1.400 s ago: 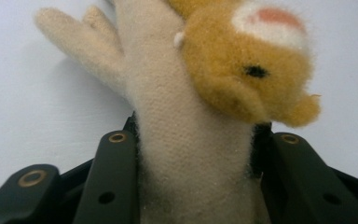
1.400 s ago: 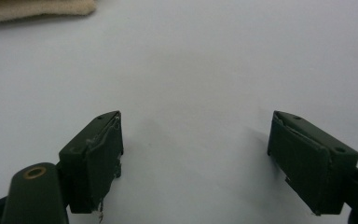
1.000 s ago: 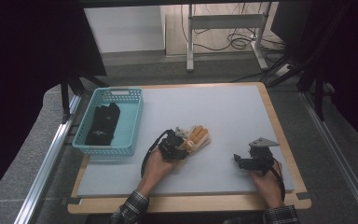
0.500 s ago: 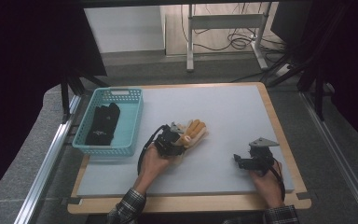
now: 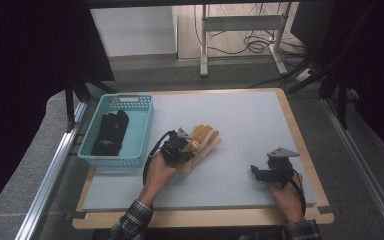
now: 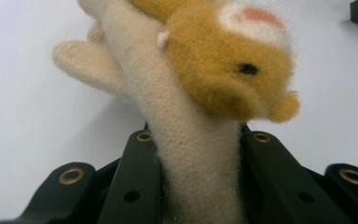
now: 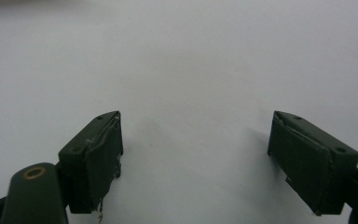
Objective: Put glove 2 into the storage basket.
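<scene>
We see a soft toy (image 5: 204,142) in cream and orange-brown plush near the middle of the desk (image 5: 240,120). In the left gripper view the toy (image 6: 200,93) shows an orange-brown head with a small black eye and a cream body, and one short cream arm sticks out toward 10 o'clock.

The left gripper (image 5: 180,148) is closed on the cream body of the toy. Its two black jaws press the plush from both sides, so the body is squeezed narrow between them (image 6: 198,177). In the high view the toy extends from the gripper toward 1 o'clock, over the white surface. We cannot tell whether it touches the desk or is lifted a little.

The right gripper (image 5: 272,170) is well apart from the toy, at about 4 o'clock from it, near the front right part of the desk. Its jaws stand wide apart (image 7: 196,161) and there is nothing between them, just the white surface below.

At about 9 o'clock from the toy, a blue basket (image 5: 142,132) stands at the left edge of the desk. A black thing (image 5: 111,132) lies inside it; we cannot tell what it is.
</scene>
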{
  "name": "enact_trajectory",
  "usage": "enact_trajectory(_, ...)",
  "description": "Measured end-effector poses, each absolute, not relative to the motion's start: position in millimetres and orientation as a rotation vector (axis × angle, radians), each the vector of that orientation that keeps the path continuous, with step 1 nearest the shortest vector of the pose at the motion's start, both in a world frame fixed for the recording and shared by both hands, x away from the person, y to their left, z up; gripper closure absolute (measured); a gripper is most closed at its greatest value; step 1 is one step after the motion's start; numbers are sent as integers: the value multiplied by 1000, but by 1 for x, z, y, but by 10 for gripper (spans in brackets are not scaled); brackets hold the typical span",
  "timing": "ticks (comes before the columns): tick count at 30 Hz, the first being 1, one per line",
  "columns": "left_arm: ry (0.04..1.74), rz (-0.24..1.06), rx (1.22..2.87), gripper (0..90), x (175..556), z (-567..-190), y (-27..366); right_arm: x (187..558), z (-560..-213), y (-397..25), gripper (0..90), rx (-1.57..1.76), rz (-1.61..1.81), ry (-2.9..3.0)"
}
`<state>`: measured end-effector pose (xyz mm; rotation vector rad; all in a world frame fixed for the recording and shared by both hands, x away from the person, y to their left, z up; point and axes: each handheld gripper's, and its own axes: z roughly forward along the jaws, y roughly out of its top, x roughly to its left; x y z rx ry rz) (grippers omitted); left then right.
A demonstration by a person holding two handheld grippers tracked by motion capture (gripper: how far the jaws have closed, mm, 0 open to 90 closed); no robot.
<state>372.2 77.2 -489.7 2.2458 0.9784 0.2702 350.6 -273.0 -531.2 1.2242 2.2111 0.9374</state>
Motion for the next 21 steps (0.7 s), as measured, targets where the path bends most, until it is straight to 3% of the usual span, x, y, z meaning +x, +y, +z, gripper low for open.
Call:
enact_trajectory(2, 983, 259, 2265, 745, 374, -497, 75, 351, -531, -273, 176, 1224, 937, 2211)
enact_trajectory(4, 985, 277, 2267, 678, 376, -503, 73, 351, -531, -273, 176, 1224, 939, 2211)
enact_trajectory(7, 990, 286, 2291, 366, 378, -506, 68, 351, -531, -273, 175, 1224, 938, 2212)
enact_trajectory(11, 1035, 308, 2326, 112, 378, -508, 61, 351, -531, -273, 175, 1223, 937, 2213)
enact_trajectory(15, 1113, 300, 2381, 33, 381, -514, 58, 350, -531, -273, 174, 1223, 937, 2213)
enact_trajectory(19, 1171, 298, 2405, 25, 382, -523, 60, 351, -531, -273, 173, 1223, 938, 2214)
enact_trajectory(21, 1179, 268, 2378, 74, 382, -523, 64, 350, -531, -273, 173, 1223, 938, 2214)
